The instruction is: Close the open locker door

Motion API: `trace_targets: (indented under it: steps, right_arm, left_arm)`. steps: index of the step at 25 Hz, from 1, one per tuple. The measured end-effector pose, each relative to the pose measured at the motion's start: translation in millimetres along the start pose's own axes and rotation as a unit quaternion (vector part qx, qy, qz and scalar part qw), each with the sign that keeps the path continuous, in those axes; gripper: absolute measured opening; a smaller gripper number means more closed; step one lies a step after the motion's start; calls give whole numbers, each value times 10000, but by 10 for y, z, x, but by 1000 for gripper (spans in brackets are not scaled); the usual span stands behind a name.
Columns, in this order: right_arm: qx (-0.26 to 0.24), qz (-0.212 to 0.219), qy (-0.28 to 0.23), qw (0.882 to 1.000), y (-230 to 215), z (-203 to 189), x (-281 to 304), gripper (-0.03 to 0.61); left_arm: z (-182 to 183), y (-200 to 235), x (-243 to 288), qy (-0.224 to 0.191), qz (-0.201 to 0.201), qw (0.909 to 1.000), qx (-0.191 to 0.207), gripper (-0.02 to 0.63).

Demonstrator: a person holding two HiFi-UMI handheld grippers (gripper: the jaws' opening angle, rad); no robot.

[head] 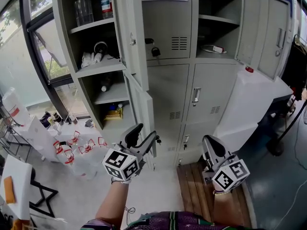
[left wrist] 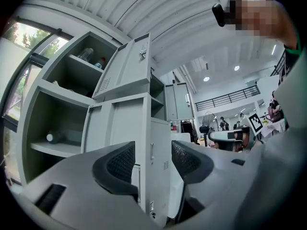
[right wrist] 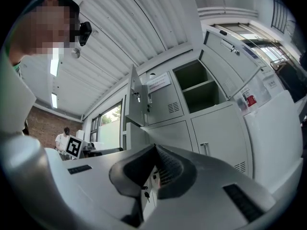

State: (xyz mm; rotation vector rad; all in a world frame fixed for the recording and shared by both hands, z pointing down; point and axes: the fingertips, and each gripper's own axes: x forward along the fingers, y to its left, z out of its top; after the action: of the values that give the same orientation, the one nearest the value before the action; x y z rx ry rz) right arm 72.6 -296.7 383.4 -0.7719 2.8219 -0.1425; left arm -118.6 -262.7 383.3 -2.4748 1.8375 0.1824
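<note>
The grey locker cabinet (head: 168,87) has two doors swung out on its left column: an upper door (head: 128,32) and a lower door (head: 140,109). The top right compartment (head: 218,18) also stands open, its door (head: 273,30) swung right. My left gripper (head: 145,133) is open and empty, just below the lower door's free edge. In the left gripper view the lower door (left wrist: 115,123) shows beyond the open left gripper (left wrist: 153,162). My right gripper (head: 211,145) is shut on nothing, low in front of the bottom lockers. The right gripper (right wrist: 156,164) shows pads pressed together.
Bottles (head: 91,6) and small items sit on the open left shelves. A white box-like unit (head: 249,104) stands right of the cabinet, with a wooden platform (head: 196,186) below. White folding furniture (head: 29,128) crowds the left by the window. A cable (head: 292,128) hangs at far right.
</note>
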Motion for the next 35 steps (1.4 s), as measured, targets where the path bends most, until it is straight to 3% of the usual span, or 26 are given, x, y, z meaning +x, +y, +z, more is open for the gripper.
trace_targets:
  steps: [18, 20, 21, 35]
  right_arm:
    - [14, 57, 56, 10000, -218, -15, 81, 6]
    - [41, 57, 64, 10000, -239, -29, 80, 6]
    - [51, 59, 76, 9999, -249, -40, 80, 6]
    - [169, 405, 227, 9988, -324, -128, 150, 6]
  left_arm:
    - [-109, 129, 388, 296, 382, 9988, 124, 238]
    - [-102, 145, 387, 294, 493, 9982, 170, 176]
    - [-97, 159, 382, 292, 564, 9978, 199, 105]
    - [-79, 228, 290, 358, 1132, 9926, 244, 97]
